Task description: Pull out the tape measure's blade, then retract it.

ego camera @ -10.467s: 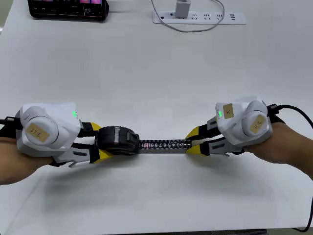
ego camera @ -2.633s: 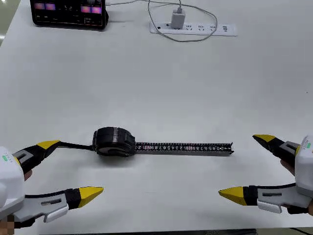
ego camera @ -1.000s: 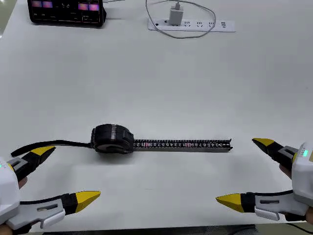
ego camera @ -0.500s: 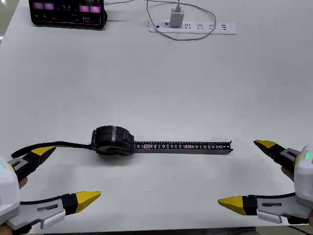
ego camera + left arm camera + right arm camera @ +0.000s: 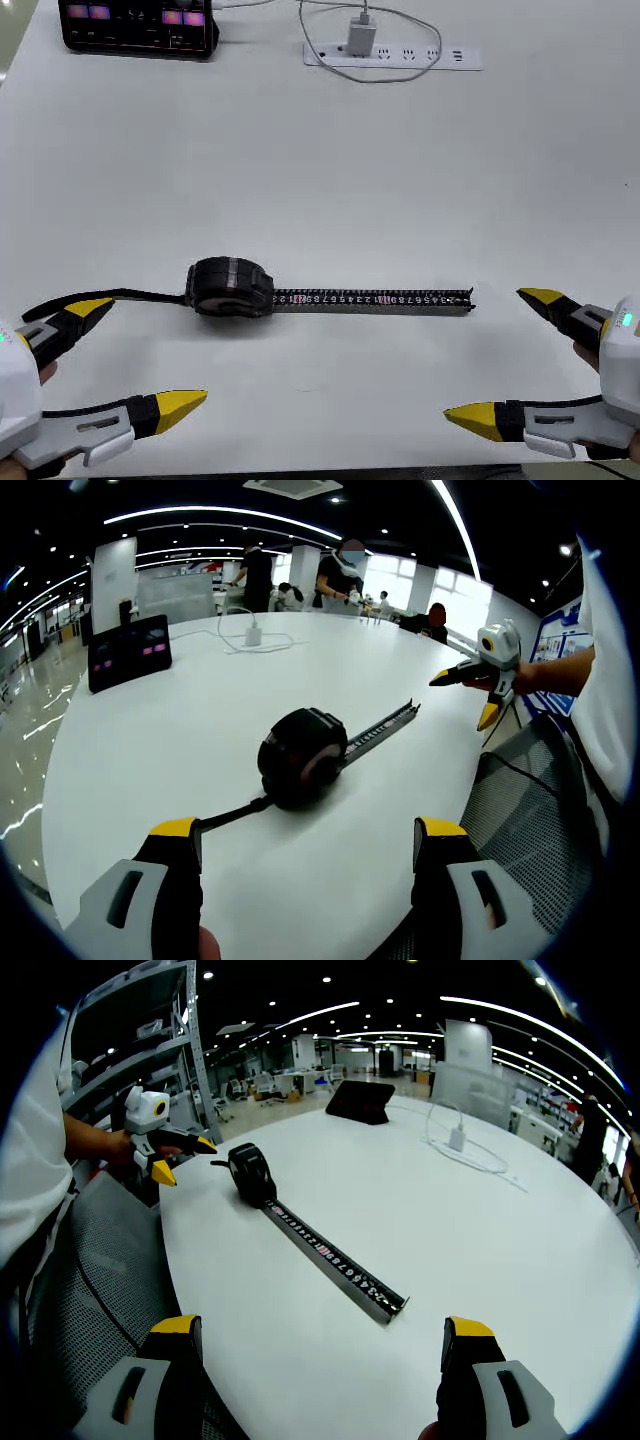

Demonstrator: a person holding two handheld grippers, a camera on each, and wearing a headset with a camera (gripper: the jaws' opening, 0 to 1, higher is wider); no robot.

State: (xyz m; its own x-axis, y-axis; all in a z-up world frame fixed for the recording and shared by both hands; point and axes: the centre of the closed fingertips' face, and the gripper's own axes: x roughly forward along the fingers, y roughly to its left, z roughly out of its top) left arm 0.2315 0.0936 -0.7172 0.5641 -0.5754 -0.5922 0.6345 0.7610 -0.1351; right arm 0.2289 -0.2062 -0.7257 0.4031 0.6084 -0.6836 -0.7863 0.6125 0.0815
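Since the blade [image 5: 375,299] lies drawn out flat on the table [image 5: 320,170], the pull-out looks done; the step in hand is, by my judgement, the retraction. The case [image 5: 231,287] sits near the table's near edge, about midway along it. Its blade runs toward the right edge and the strap [image 5: 140,294] trails toward the left. Your left gripper [image 5: 148,352] and right gripper [image 5: 495,352] both have their jaws spread wide, holding nothing, each clear of the tape. Clamp the case first with the left. Then steady the blade tip with the right, so that it feeds back slowly rather than whipping.
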